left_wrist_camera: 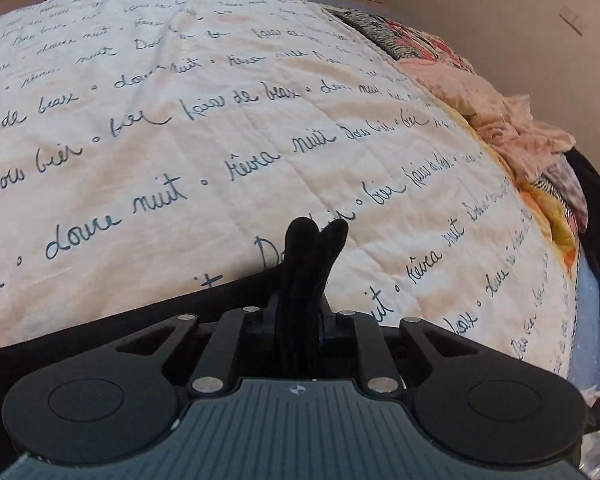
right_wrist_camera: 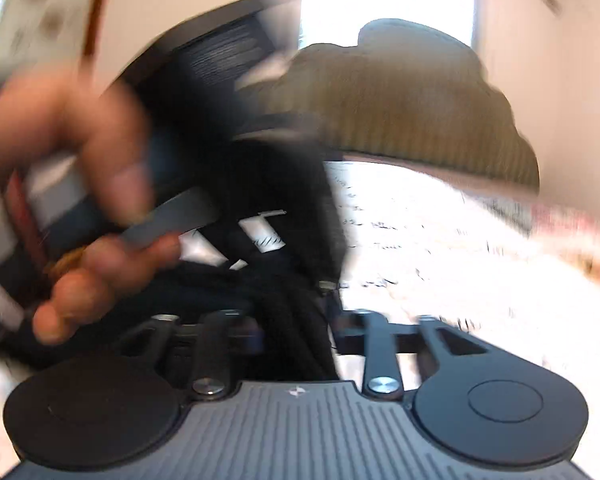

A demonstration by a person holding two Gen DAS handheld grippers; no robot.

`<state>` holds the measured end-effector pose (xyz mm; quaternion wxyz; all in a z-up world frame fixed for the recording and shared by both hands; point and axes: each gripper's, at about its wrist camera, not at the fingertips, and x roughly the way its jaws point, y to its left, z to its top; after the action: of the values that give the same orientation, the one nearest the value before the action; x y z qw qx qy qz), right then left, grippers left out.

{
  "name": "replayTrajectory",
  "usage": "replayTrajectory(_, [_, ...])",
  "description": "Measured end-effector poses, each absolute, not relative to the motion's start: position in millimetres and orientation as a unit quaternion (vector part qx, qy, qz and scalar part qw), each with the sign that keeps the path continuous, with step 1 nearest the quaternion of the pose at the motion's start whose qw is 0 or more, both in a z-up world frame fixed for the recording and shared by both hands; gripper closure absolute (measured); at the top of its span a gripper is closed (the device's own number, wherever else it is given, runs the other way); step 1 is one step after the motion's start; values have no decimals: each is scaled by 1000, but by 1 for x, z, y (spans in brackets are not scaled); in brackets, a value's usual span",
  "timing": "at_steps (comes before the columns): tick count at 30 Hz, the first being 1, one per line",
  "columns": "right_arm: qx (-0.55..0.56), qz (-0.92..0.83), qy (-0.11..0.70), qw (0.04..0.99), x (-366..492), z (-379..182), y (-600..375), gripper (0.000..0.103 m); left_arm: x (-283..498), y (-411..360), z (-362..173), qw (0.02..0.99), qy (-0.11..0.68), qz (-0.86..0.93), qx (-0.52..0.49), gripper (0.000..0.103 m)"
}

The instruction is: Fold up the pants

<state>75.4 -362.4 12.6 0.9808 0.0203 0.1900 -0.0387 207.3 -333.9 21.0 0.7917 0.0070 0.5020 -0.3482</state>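
The black pants (left_wrist_camera: 80,332) hang as a dark band across the bottom of the left wrist view, held above a white quilt with blue script (left_wrist_camera: 220,120). My left gripper (left_wrist_camera: 312,264) is shut on a bunched fold of the pants that sticks up between its jaws. In the blurred right wrist view the black pants (right_wrist_camera: 260,208) show white printed marks. My right gripper (right_wrist_camera: 296,320) is shut on a bunch of the pants. A bare hand (right_wrist_camera: 80,168) on the left grips the other gripper's handle.
A pile of pink, yellow and patterned clothes (left_wrist_camera: 512,120) lies along the quilt's right edge. Olive pillows (right_wrist_camera: 400,104) sit at the head of the bed under a bright window. Walls lie beyond the bed.
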Motion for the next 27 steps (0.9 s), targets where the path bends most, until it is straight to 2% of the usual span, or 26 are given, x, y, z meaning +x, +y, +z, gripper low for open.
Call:
replayTrajectory(1, [79, -35, 170, 982, 68, 13, -380, 42, 208, -327, 22, 794, 500, -346, 1, 84])
replayTrajectory(2, [142, -36, 150, 978, 61, 11, -398, 33, 207, -318, 25, 799, 495, -342, -5, 85])
replayTrajectory(4, [250, -29, 126, 960, 51, 4, -430, 32, 203, -297, 32, 808, 482, -338, -13, 86])
replayTrajectory(6, [295, -22, 129, 947, 51, -1, -443, 32, 192, -270, 41, 817, 465, -341, -16, 87])
replayTrajectory(7, [296, -27, 131, 946, 52, -2, -443, 32, 184, -257, 45, 826, 453, -336, -7, 91])
replayTrajectory(14, [282, -35, 149, 947, 60, -1, -435, 32, 171, -158, 44, 853, 440, -280, -5, 92])
replayTrajectory(20, [266, -57, 176, 946, 68, -6, -428, 32, 172, -100, 37, 858, 437, -264, -56, 91])
replayTrajectory(23, [259, -63, 183, 946, 68, -6, -428, 32, 177, -72, 31, 856, 431, -264, -102, 91])
replayTrajectory(27, [244, -67, 197, 947, 70, -6, -422, 32, 191, -28, 13, 825, 462, -251, -207, 91])
